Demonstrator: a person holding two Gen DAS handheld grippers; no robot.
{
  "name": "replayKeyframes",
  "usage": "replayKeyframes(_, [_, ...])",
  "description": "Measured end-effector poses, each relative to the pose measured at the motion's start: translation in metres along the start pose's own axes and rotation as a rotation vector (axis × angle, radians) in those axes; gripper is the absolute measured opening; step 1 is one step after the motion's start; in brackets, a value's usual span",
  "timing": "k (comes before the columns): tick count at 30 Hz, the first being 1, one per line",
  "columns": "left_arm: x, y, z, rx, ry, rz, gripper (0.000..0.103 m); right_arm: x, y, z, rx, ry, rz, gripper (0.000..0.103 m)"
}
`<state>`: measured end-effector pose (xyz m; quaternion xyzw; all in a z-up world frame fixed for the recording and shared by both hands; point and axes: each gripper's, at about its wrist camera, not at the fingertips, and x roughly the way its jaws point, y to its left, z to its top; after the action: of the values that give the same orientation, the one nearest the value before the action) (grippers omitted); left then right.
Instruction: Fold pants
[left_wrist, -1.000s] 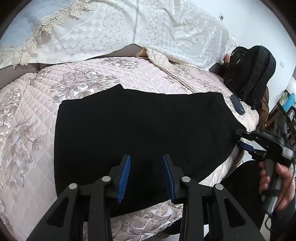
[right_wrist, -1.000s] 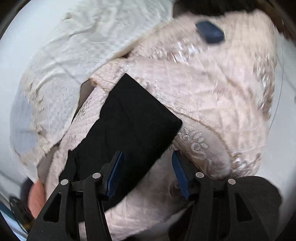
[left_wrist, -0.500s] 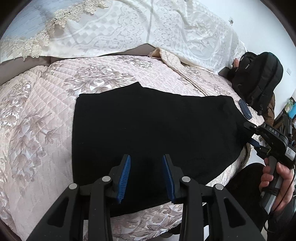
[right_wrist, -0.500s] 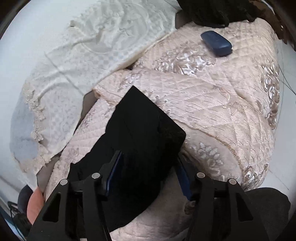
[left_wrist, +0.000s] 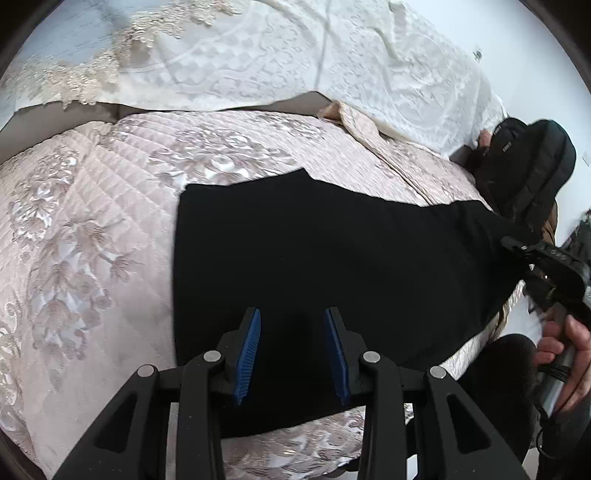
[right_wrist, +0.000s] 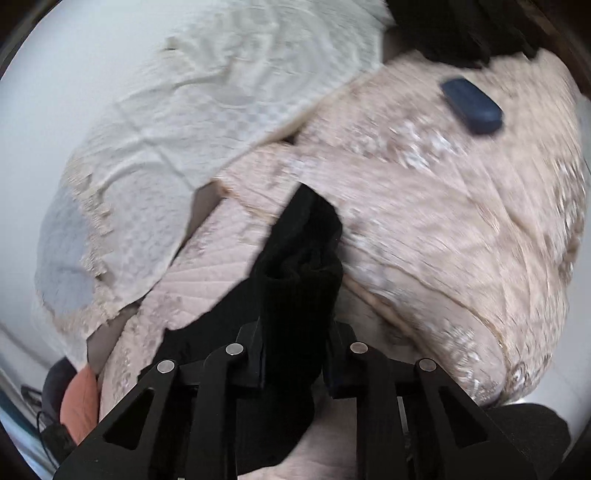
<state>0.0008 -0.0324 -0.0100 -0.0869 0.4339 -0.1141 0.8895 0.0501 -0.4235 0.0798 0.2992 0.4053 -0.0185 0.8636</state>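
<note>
- Black, soft knit pants (left_wrist: 332, 266) lie flat on the pale pink quilted floral bedspread (left_wrist: 92, 229); seen from the left wrist they form a wide dark slab, already doubled over by the look of it, long axis running left to right across the bed.
- Left gripper (left_wrist: 291, 350) hangs over the near edge of the cloth, blue pads spread, nothing between them.
- Far right, same view: right gripper (left_wrist: 517, 247), held in a person's hand (left_wrist: 565, 354), has the cloth's right end; the fabric pulls to a point there.
- Black backpack (left_wrist: 532, 166) stands at the bed's far right, clear of the pants.
- Right wrist view: right gripper's (right_wrist: 295, 365) jaws are closing with a bunched wad of the pants (right_wrist: 299, 280) between them; cloth rises in soft folds from the pads, so it is pinched.
- Dark blue oblong case (right_wrist: 472, 105) lies well apart on the quilt.
- Judgement: light, limp, not slippery; it will sag and crumple unless held at two corners. Best taken at the end corners, not mid-panel.
</note>
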Motion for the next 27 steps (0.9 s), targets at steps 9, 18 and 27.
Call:
replayKeyframes(9, [-0.016,0.031,0.002,-0.070,-0.046,0.039,0.037,-0.010,0.087,0.003,-0.212,0.018,0.174,0.021])
replayKeyframes(18, [-0.032,0.073,-0.008,-0.160,-0.077,0.082,0.037,0.007,0.163,-0.036,-0.411,0.136,0.314,0.021])
replayKeyframes(27, [-0.048,0.115,-0.023,-0.248,-0.096,0.127,0.037,0.067,0.208,-0.123,-0.598,0.374,0.344,0.021])
